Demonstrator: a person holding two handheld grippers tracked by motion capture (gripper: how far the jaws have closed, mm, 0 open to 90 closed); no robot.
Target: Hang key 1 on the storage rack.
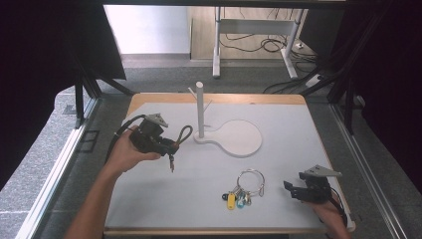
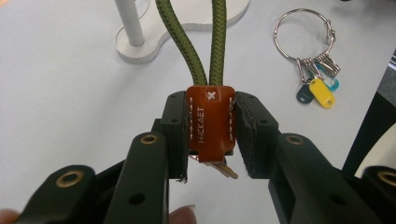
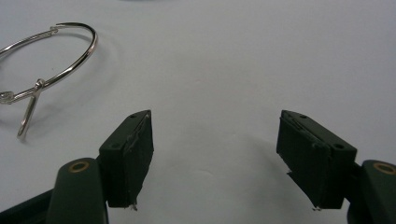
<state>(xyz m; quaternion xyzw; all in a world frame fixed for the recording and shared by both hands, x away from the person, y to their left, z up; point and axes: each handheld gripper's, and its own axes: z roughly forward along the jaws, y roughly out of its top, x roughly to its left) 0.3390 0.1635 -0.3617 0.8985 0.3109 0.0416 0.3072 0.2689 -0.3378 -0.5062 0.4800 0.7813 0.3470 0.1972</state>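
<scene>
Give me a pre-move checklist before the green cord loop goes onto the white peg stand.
1. Left gripper clamped on the leather tab: ok.
2. Cord loop open and free: ok.
3. Loop lined up over the stand: not ok, it is to the stand's left.
4. Path to the stand free: ok.
5. Right gripper open, away from the stand: ok.
6. Key ring out of the way: ok.

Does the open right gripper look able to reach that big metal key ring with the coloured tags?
Probably yes: the right gripper is open and the metal key ring lies beside it with bare white table between.
</scene>
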